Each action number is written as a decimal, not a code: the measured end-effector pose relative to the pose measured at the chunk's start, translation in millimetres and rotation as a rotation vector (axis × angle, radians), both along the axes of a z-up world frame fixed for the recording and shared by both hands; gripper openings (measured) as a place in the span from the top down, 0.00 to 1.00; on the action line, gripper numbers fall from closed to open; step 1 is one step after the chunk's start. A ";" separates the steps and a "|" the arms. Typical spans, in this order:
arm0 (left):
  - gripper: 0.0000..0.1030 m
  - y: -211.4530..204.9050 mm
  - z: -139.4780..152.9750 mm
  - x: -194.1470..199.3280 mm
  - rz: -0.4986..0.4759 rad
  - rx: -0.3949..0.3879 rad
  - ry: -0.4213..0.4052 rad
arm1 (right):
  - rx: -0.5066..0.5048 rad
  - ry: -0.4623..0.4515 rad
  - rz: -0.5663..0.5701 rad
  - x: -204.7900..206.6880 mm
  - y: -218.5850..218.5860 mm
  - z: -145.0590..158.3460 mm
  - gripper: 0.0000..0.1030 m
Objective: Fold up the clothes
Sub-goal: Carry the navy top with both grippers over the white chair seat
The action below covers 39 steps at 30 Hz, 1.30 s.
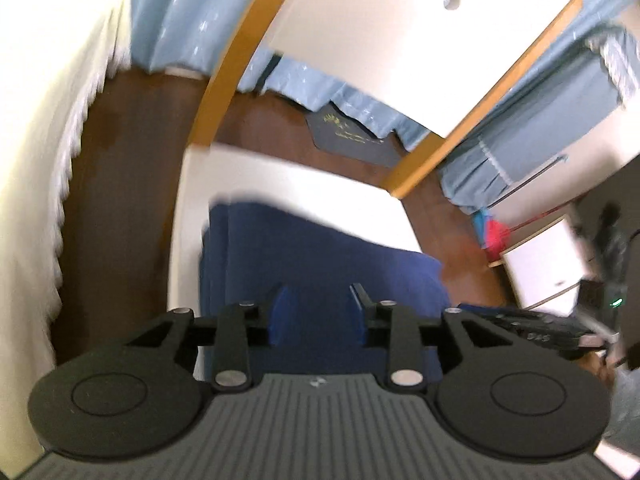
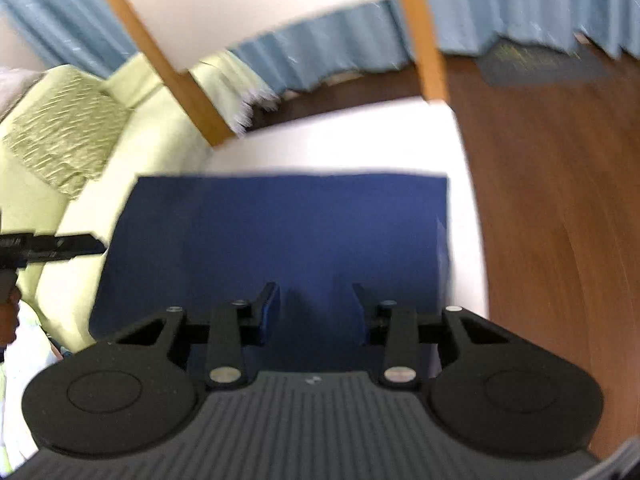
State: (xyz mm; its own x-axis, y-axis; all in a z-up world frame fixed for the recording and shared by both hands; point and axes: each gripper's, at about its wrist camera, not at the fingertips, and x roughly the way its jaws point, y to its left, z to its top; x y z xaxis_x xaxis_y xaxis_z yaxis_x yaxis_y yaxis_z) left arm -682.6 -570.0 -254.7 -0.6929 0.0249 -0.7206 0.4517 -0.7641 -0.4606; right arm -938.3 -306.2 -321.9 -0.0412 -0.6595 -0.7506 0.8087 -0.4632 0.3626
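Writing: none legible. Blue garment (image 2: 280, 236) lies folded on white table (image 2: 360, 140). Left gripper (image 1: 318, 312) and right gripper (image 2: 316, 308) both spread, empty. Only left view shows red broom (image 1: 496, 232); only right, cushion (image 2: 60, 132).

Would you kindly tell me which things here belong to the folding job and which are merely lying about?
Belong to the job:
- blue garment
- white table
- left hand-held gripper
- right hand-held gripper

Lying about:
- pale green sofa
- dark mat
- red and blue item
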 end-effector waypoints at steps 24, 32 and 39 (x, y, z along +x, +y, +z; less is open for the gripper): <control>0.67 9.2 -11.5 -118.6 -0.864 -0.353 -0.302 | 0.075 0.212 0.813 -77.0 -86.0 8.0 0.68; 0.98 18.1 -9.0 -99.0 -0.835 -0.471 -0.239 | 0.057 0.239 0.821 -76.0 -86.3 6.6 1.00; 0.98 9.7 -32.8 -99.5 -0.660 -0.527 -0.294 | 0.033 0.364 0.654 -70.8 -80.2 11.6 1.00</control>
